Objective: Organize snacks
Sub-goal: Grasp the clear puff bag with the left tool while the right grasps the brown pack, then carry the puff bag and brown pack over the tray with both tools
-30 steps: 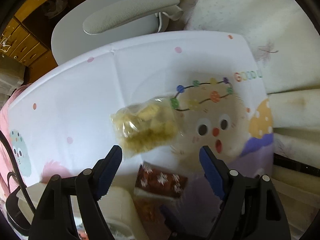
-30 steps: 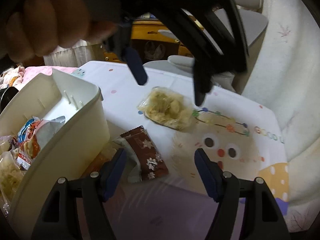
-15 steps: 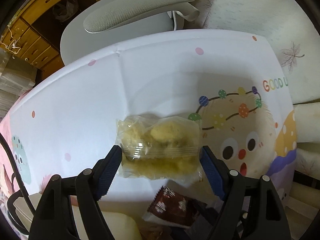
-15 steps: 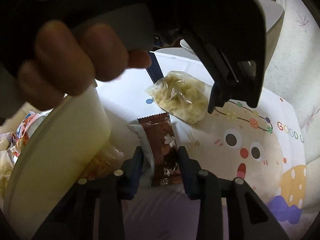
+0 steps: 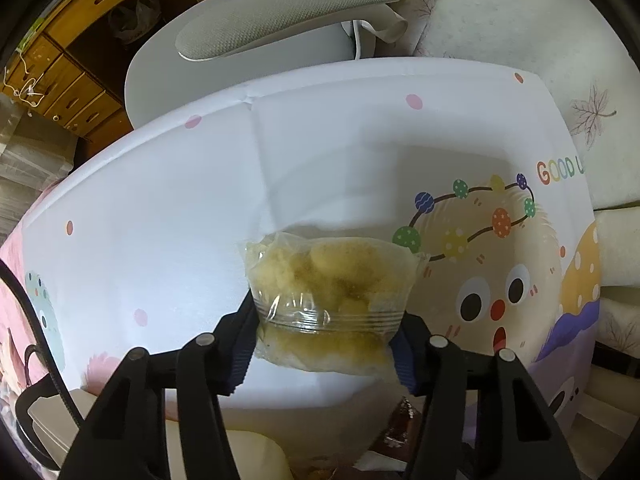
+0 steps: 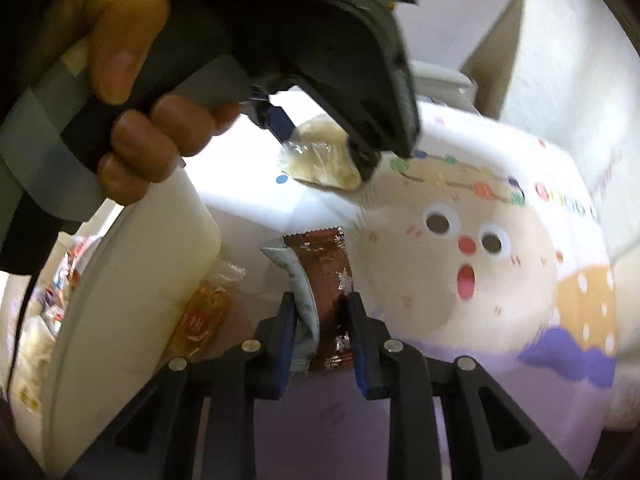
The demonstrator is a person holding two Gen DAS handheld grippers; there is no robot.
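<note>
We are working over a table spread with a smooth white cartoon-print tablecloth (image 5: pixel 320 184), and a cream plastic bin (image 6: pixel 132 280) with rounded walls is sitting just to the left of our right tongs (image 6: pixel 320 336). A padded grey chair (image 5: pixel 280 20) is standing beyond the far edge of the table.

We are judging this to be the pick-up step, both hands at once. Our left tongs (image 5: pixel 324 340) have just been closing and are now pinching a clear crinkly bag of pale yellow puffed snacks (image 5: pixel 332 288) across its width, the blue ribbed pads pressing in on both sides. Our right tongs have also just been closing and are clamped narrowly on a slim brown foil packet with silver snowflakes (image 6: pixel 328 280), which is lying flat and stretching away ahead of the tips.

An orange-tinted clear packet (image 6: pixel 204 308) is lying between the right tongs and the bin wall, untouched.

Next, we would be lifting both soft packets clear and carrying them over the bin rim, gently, since the puffs could crush.
</note>
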